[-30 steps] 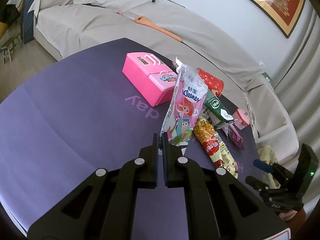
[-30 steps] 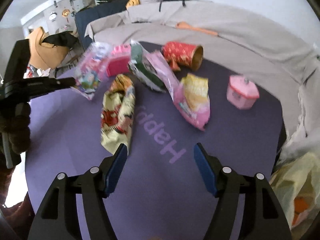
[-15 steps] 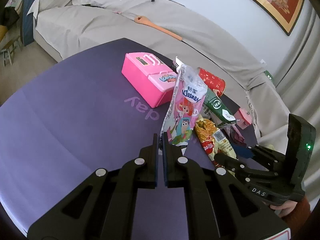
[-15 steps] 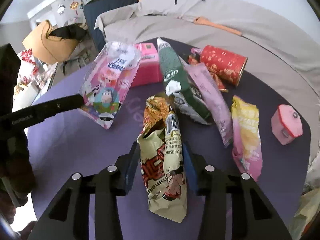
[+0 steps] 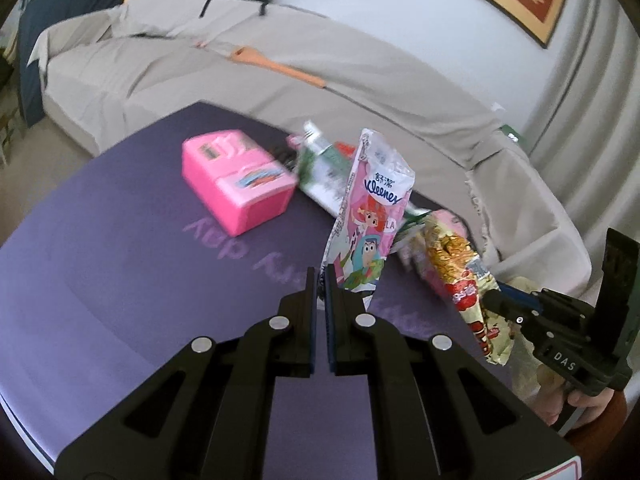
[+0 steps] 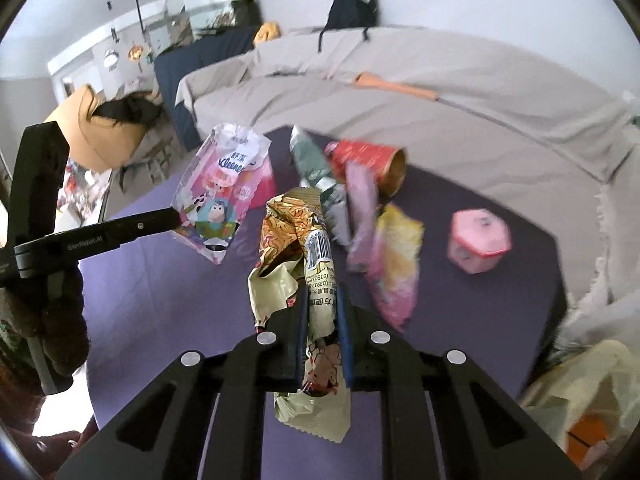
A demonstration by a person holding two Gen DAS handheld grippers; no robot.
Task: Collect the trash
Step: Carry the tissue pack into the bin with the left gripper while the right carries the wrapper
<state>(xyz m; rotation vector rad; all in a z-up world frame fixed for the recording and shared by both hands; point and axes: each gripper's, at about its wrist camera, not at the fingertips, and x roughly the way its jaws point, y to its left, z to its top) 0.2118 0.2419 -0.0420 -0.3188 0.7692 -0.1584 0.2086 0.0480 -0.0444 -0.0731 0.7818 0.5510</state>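
Observation:
My left gripper [image 5: 320, 276] is shut on the bottom corner of a pink Kleenex tissue pack [image 5: 372, 216] and holds it up above the purple table [image 5: 120, 280]. The pack also shows in the right wrist view [image 6: 220, 192]. My right gripper [image 6: 323, 300] is shut on a crumpled gold and red snack wrapper [image 6: 300, 248], lifted off the table. That wrapper also hangs at the right of the left wrist view [image 5: 464, 280]. A green wrapper [image 6: 320, 184], a pink-yellow wrapper [image 6: 394, 264] and a red paper cup [image 6: 368, 160] lie on the table.
A pink toy box [image 5: 236, 180] and a small pink hexagonal box [image 6: 478, 240] stand on the table. A grey covered sofa [image 5: 280, 80] with an orange wooden spoon [image 5: 276, 64] curves behind. A yellowish bag [image 6: 588, 400] hangs at the table's right edge.
My right gripper closed on the snack wrapper and lifted it off the table. My left gripper kept hold of the tissue pack and shifted slightly.

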